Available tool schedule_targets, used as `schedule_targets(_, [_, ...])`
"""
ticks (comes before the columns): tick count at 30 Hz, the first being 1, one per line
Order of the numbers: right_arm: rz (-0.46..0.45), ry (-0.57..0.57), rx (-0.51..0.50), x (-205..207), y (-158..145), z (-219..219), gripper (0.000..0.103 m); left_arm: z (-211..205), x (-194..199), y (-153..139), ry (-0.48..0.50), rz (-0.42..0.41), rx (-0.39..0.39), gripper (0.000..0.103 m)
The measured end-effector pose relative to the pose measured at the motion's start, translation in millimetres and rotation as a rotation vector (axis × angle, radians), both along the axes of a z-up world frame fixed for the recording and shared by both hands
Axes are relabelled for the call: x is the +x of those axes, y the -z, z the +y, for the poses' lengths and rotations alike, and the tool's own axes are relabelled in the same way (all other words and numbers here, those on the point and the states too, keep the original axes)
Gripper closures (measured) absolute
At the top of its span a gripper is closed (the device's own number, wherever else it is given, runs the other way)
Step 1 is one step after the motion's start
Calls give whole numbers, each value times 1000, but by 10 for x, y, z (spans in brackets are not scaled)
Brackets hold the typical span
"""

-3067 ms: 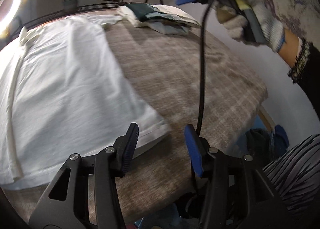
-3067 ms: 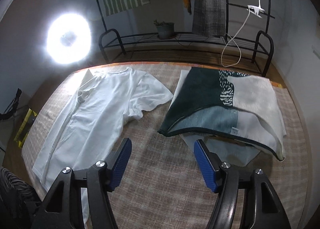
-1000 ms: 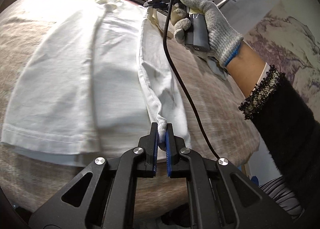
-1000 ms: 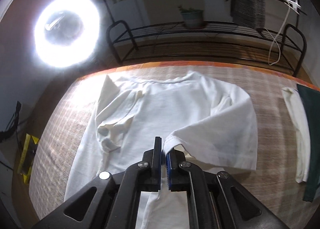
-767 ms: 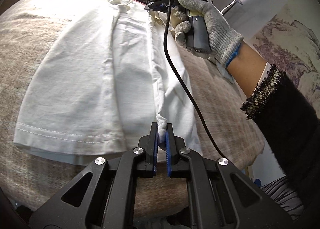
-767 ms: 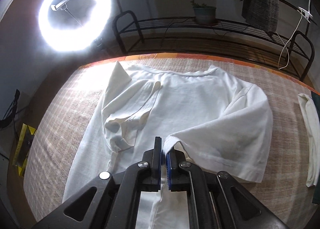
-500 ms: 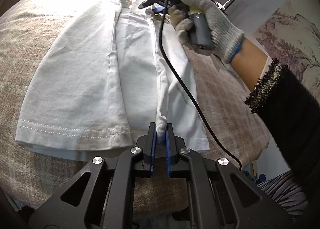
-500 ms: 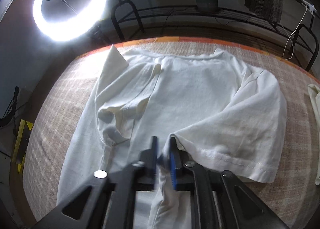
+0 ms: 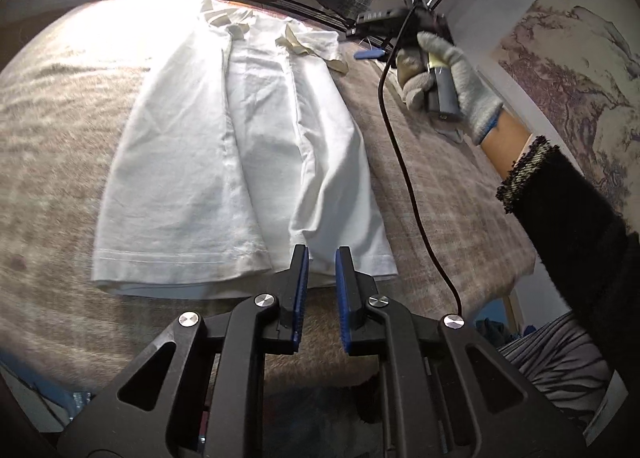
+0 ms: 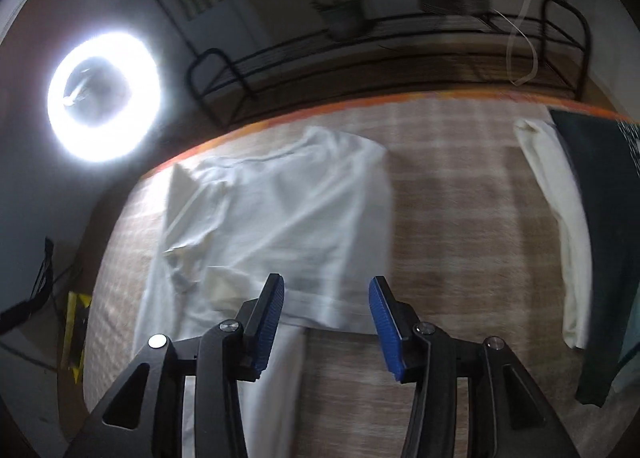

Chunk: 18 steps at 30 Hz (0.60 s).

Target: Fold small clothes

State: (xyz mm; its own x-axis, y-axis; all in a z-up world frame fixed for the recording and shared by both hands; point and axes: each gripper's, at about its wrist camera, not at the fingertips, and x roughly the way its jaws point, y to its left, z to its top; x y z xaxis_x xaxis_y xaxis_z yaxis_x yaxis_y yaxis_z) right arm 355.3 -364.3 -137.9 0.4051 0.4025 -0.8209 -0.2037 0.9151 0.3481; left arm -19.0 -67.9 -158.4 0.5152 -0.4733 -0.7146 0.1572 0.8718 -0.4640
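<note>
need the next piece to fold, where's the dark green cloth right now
In the right wrist view the dark green cloth lies at the far right edge of the checked table cover, on a cream garment, apart from the white shirt.

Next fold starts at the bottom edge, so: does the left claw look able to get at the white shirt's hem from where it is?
Probably yes. The left claw sits right at the hem of the white shirt, its jaws just opened with nothing between them, and nothing lies in between on the plaid cloth.
</note>
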Motion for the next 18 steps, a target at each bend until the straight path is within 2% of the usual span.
schedule_targets(3, [25,10,9,49,122,-52,59,131,24,-103,-21,-6,19,92])
schedule_targets(5, [28,-2,-21,73,174,2,60,204,34,-161,-41,-8,32,92])
schedule_targets(7, [33,-13,-55,89,213,62,65,313,43,-199,-66,-22,46,92])
schedule_targets(8, [35,-21,-58,97,231,71,71,354,49,-213,-77,-30,54,92])
schedule_targets(11, [43,-46,-53,91,269,132,100,494,74,-240,-126,-45,53,92])
schedule_targets(14, [29,-49,-42,91,176,147,103,605,82,-195,-159,-35,25,92])
schedule_targets(18, [4,-42,43,115,-94,134,103,724,85,-117,-180,-7,-21,92])
